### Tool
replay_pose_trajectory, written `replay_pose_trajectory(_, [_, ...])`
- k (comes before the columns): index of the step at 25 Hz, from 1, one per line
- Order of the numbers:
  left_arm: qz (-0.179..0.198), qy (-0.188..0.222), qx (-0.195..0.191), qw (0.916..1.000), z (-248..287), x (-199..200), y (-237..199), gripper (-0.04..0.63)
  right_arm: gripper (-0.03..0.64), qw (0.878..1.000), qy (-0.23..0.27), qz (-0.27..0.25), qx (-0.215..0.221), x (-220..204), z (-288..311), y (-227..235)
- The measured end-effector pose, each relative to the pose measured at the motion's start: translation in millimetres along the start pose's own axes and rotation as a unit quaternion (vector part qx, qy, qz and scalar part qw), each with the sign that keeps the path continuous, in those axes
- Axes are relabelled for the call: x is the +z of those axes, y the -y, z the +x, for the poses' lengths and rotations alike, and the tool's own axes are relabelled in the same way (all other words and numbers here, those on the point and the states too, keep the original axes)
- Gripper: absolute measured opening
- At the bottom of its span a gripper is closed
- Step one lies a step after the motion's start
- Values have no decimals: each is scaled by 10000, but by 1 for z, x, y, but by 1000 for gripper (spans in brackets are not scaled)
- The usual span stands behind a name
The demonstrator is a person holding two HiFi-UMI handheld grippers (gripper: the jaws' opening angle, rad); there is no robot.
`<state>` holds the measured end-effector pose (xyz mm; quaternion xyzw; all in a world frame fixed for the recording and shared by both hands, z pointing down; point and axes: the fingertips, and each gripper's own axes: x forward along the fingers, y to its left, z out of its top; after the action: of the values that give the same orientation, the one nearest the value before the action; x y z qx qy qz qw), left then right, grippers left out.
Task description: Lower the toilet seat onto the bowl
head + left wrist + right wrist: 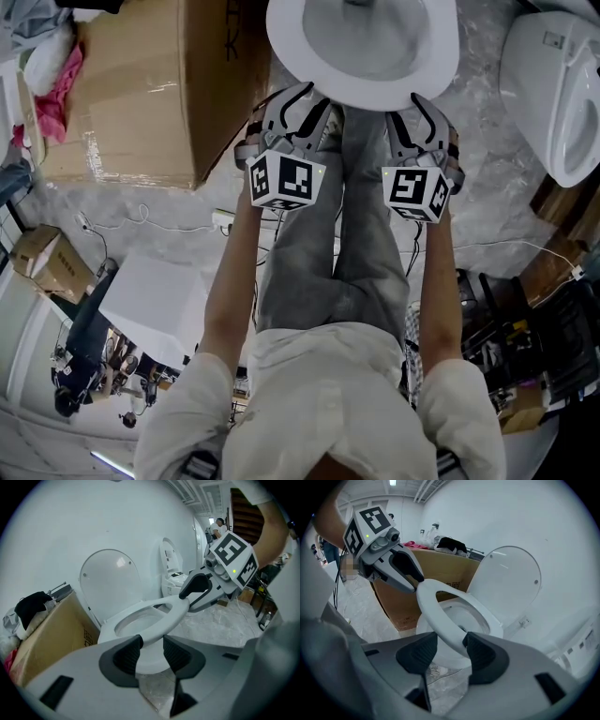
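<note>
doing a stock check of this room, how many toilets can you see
2. The near toilet sits at top centre of the head view; the second toilet stands at that view's upper right edge. More may be hidden out of frame.

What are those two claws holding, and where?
The toilet seat, at its front rim: it sits between the jaws of the left gripper and right gripper, but they look apart, so probably loose, not clamped.

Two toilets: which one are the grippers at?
The toilet beside the cardboard box: left gripper and right gripper straddle its seat. The other toilet stands apart, right.
</note>
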<state>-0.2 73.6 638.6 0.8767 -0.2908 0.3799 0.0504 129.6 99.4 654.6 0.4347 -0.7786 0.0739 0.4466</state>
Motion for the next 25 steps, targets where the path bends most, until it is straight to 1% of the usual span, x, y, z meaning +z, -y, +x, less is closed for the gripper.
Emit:
replay_pose_trajectory(11, [52, -340, -19, 9994, 16, -31, 14, 170, 216, 9997, -144, -109, 184, -27, 20, -20])
replay_pose_trajectory(16, [56, -512, -99, 9986, 24, -45, 21, 170, 227, 9991, -270, -125, 304, -39, 30, -29])
replay_pose_trajectory(21, [-28, -635, -183, 9978, 34, -61, 25, 170, 232, 9983, -403, -183, 378, -53, 43, -38])
replay_pose_trajectory(25, [-223, -748, -241, 9967, 43, -73, 29, 170, 235, 9974, -487, -313, 438, -63, 53, -44])
